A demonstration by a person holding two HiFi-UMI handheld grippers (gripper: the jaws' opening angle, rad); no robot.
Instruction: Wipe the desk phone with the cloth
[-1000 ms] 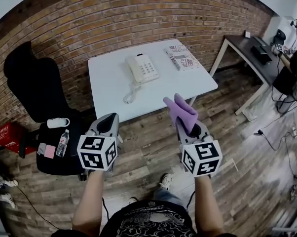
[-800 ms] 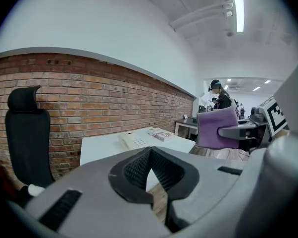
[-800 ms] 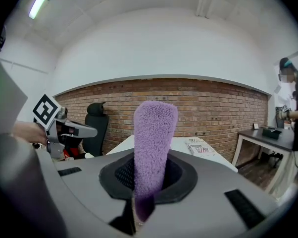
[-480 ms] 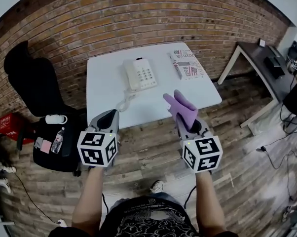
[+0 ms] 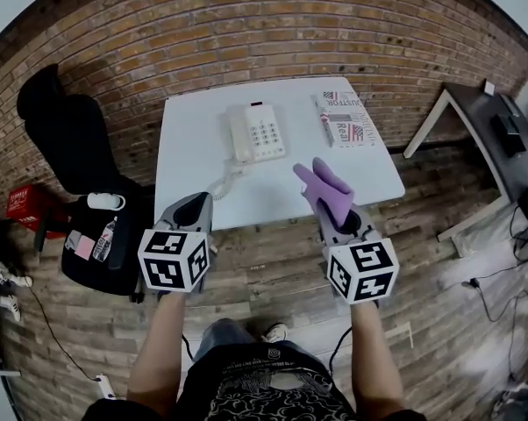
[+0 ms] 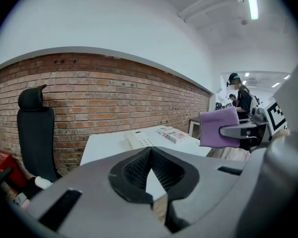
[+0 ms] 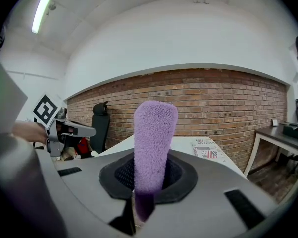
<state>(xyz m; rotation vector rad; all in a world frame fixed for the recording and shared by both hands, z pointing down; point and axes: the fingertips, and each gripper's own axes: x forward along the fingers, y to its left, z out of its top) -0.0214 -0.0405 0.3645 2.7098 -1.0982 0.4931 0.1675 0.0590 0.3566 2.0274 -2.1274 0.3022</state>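
Observation:
A white desk phone (image 5: 255, 132) lies on the white table (image 5: 190, 175), its coiled cord (image 5: 221, 182) trailing toward the near edge; the left gripper view shows the phone (image 6: 140, 139) small and far. My right gripper (image 5: 337, 220) is shut on a folded purple cloth (image 5: 326, 188), which stands up from its jaws (image 7: 152, 148) just short of the table's near edge. My left gripper (image 5: 190, 212) hangs shut and empty, level with the right one, in front of the table. Both are held above the wooden floor.
A printed magazine (image 5: 345, 118) lies at the table's far right. A black office chair (image 5: 82, 174) with a bottle and small items on its seat stands left of the table. A brick wall (image 5: 246, 33) runs behind. A dark desk (image 5: 501, 121) stands at the right.
The view has drawn closer to the table and shifted right; the phone now sits nearer the middle. Both grippers keep their pose, the cloth still held.

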